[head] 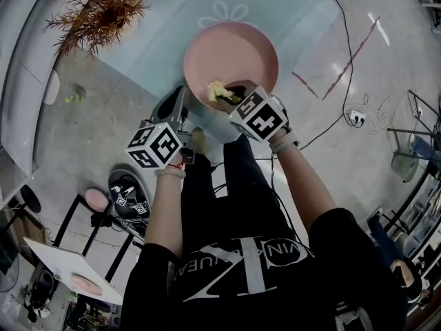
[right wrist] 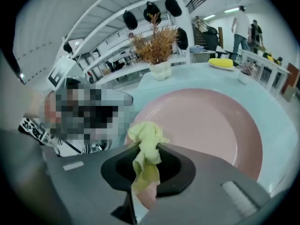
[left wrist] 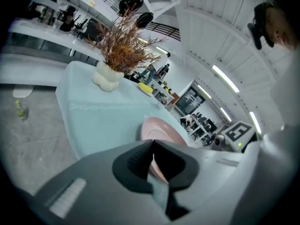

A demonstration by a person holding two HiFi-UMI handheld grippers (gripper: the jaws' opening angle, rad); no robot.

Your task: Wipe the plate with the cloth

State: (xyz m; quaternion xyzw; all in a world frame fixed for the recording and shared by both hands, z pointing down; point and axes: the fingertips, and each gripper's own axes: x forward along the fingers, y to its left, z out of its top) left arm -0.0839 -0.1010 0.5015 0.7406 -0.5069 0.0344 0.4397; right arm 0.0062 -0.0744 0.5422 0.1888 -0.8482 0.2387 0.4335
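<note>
A round pink plate (head: 231,54) (right wrist: 206,121) lies on a pale blue-green table (head: 158,26). My right gripper (head: 231,96) (right wrist: 146,161) is shut on a crumpled yellow cloth (head: 219,92) (right wrist: 146,146), which bunches up over the plate's near rim. My left gripper (head: 180,105) (left wrist: 152,146) is at the table edge, just left of the plate's near rim. Its pads meet at the tips, and the plate (left wrist: 161,130) and table show through the slit behind them. I see nothing held between them.
A dried brown plant (head: 96,9) (left wrist: 123,43) in a white vase stands at the table's far left. A yellow object (right wrist: 220,62) sits at the far side. Cables and a power strip (head: 356,118) lie on the floor to the right. A rack with gear (head: 127,192) stands lower left.
</note>
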